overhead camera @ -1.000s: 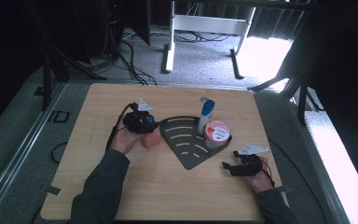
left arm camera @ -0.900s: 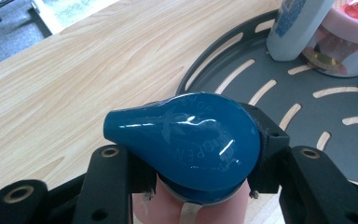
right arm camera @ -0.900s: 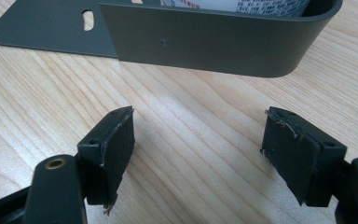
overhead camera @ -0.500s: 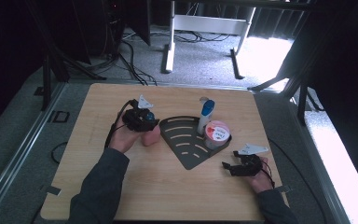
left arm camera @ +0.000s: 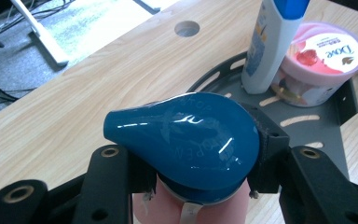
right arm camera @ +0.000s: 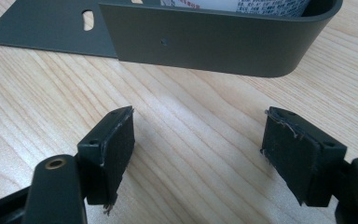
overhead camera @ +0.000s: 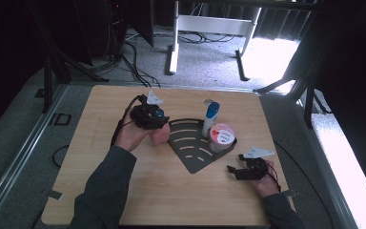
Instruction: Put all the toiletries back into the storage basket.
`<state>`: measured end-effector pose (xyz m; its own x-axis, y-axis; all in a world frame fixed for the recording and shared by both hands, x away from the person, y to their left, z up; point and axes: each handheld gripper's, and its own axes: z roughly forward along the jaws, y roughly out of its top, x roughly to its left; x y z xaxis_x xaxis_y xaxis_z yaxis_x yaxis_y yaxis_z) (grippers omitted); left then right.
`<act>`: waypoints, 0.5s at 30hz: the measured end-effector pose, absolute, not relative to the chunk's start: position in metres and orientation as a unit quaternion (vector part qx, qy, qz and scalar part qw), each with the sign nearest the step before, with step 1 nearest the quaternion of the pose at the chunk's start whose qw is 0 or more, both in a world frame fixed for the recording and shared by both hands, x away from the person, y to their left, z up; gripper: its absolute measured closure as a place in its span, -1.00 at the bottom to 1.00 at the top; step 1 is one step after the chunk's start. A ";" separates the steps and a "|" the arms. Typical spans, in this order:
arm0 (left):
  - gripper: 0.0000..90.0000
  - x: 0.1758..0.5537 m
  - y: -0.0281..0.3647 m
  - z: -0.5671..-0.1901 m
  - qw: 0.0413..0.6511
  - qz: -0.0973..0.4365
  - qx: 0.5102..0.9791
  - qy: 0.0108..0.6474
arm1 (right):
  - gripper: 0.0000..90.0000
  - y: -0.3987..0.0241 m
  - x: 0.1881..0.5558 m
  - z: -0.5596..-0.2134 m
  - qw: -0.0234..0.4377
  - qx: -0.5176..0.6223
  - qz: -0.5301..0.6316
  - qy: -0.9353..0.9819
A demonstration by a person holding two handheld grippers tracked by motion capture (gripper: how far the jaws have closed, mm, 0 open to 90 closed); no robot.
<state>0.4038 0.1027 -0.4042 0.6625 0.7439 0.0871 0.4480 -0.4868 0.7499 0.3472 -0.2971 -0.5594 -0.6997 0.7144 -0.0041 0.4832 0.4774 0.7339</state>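
A: The pink bottle (left arm camera: 186,212), left of centre in the high view, is clamped by its blue cap (left arm camera: 182,140) in the left gripper (overhead camera: 148,116) jaws.

B: A slip could be caused; the white bottle (overhead camera: 210,119) on the rack (overhead camera: 190,160) might be toppled. Right gripper (overhead camera: 248,171) jaws are spread wide, empty, on the surface (overhead camera: 100,114).

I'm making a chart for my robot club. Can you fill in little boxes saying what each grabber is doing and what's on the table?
Left gripper: shut on the pink bottle with a glossy blue teardrop cap, beside the rack
Right gripper: open, nothing between its jaws, low over the light wooden table
Dark grey fan-shaped metal rack: lies flat mid-table
In the rack: upright white bottle with a blue cap; pink round tub with a printed lid
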 end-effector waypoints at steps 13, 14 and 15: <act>0.17 0.411 0.082 -0.398 0.366 0.205 0.838 0.350 | -0.45 -0.297 0.347 -0.559 0.157 0.354 0.368 0.845; 0.17 0.412 0.081 -0.398 0.366 0.205 0.838 0.348 | -0.45 -0.297 0.347 -0.559 0.157 0.354 0.368 0.845; 0.17 0.413 0.079 -0.397 0.367 0.204 0.839 0.347 | -0.45 -0.297 0.347 -0.559 0.156 0.355 0.368 0.845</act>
